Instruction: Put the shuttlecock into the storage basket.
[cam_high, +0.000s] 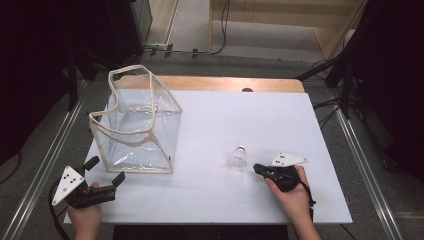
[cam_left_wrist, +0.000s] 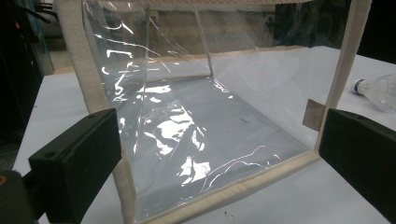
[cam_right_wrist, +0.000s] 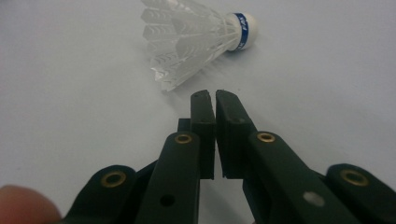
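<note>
The shuttlecock (cam_high: 238, 158) lay on its side on the white table top (cam_high: 250, 120), right of the middle, just ahead of the right gripper (cam_high: 259, 169); in the right gripper view the shuttlecock (cam_right_wrist: 201, 35) showed a white feather skirt fanned toward the camera and a rounded cork nose with a blue band pointing away; it looked very light, and the feathers looked thin and easily crushed or bent, so the firm cork nose, or the tight waist where the quills meet it, seemed the safer place to pinch; resting on its flared skirt it would probably roll in an arc if nudged. The right gripper (cam_right_wrist: 215, 95) had its jaws all but closed, a thin slit between them and nothing held, the tips just short of the feather edge; they would need to spread before any grasp. The left gripper (cam_high: 106, 176) sat near the table's near left corner, jaws spread wide and empty, facing the clear plastic bag (cam_high: 137, 125); in the left gripper view the clear plastic bag (cam_left_wrist: 196, 116) stood open-topped, its soft film walls creased and glaring, held in shape by cream fabric edging (cam_left_wrist: 88, 70); it looked floppy and slippery, best taken by that trim. The top was smooth, matte and bare; beyond it lay a wooden edge (cam_high: 225, 82), grey floor, cables and dark stands.
</note>
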